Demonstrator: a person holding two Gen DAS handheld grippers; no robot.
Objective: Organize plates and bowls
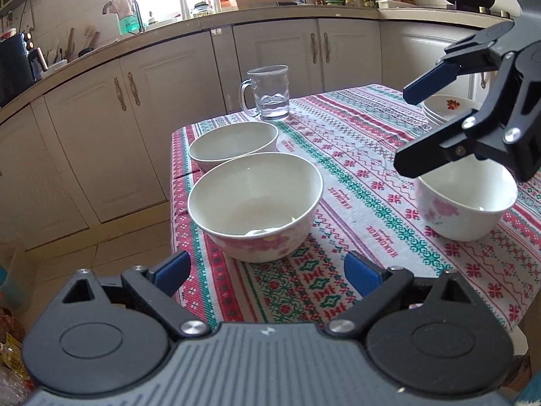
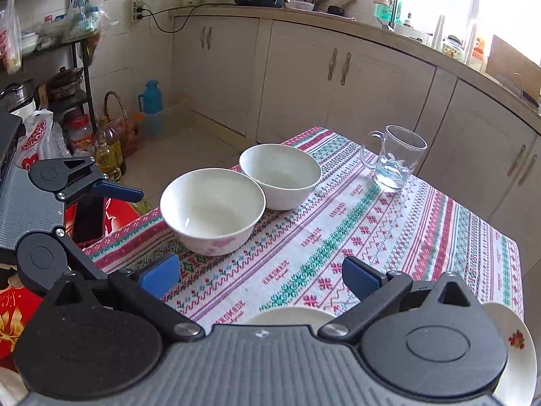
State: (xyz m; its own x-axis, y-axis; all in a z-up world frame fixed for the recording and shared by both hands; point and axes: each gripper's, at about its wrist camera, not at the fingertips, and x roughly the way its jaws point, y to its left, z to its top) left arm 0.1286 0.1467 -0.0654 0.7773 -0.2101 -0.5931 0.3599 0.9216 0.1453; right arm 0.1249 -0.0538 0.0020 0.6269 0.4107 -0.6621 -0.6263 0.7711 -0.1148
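Two white bowls with pink flowers stand side by side at the table's left end: a near bowl (image 1: 253, 203) (image 2: 213, 209) and a far bowl (image 1: 233, 143) (image 2: 280, 176). My left gripper (image 1: 267, 270) (image 2: 135, 231) is open just short of the near bowl, nothing between its fingers. A third, smaller flowered bowl (image 1: 466, 203) (image 2: 290, 316) sits to the right, directly below my right gripper (image 1: 414, 125) (image 2: 260, 277), which hangs open over it and holds nothing. A stack of white plates (image 1: 449, 108) (image 2: 517, 348) with a red flower print lies behind that bowl.
A glass mug (image 1: 268, 93) (image 2: 394, 159) with a little water stands at the far edge of the patterned tablecloth (image 1: 355, 169) (image 2: 338, 237). Kitchen cabinets (image 1: 270, 50) run behind the table. Bottles and bags (image 2: 108, 149) crowd the floor to the left.
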